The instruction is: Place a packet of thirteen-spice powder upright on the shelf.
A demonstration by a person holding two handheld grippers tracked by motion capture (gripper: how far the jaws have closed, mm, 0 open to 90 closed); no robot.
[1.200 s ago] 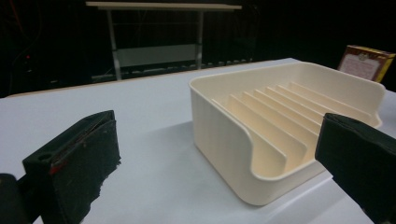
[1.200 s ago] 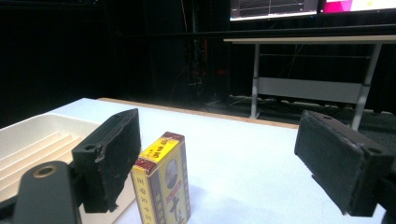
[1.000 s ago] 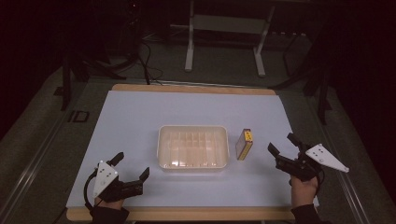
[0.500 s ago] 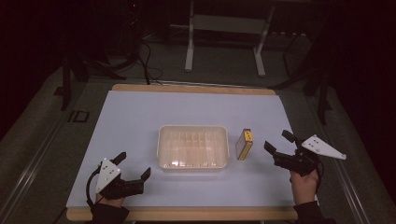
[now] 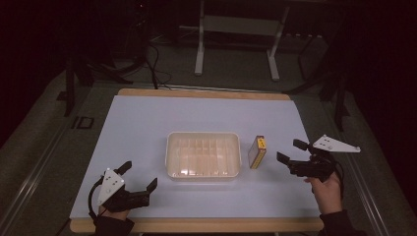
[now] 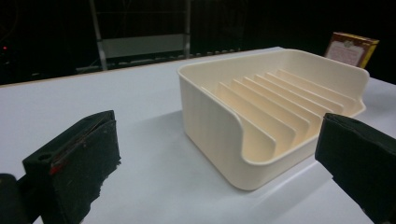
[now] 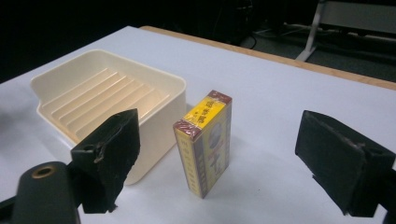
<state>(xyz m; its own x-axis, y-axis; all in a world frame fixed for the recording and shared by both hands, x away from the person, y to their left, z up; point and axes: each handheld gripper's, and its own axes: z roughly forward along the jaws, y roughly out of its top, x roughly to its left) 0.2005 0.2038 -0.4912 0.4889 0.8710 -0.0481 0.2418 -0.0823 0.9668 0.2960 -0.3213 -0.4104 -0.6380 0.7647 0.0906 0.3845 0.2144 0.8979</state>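
While the box (image 7: 205, 142) stands upright just right of the tray (image 5: 203, 154) on the counter (image 5: 147, 128), both grippers, right (image 5: 294, 154) and left (image 5: 139, 177), have fingers spread, empty. It looks light, stiff cardboard; pinch its broad faces.

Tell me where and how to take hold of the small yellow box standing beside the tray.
Grip the small yellow box across its two broad faces, near mid-height, coming in level from the right with the open right gripper. It stands upright on a narrow edge, apart from the cream ribbed plastic tray, so both faces look reachable, and the jaws already straddle it.
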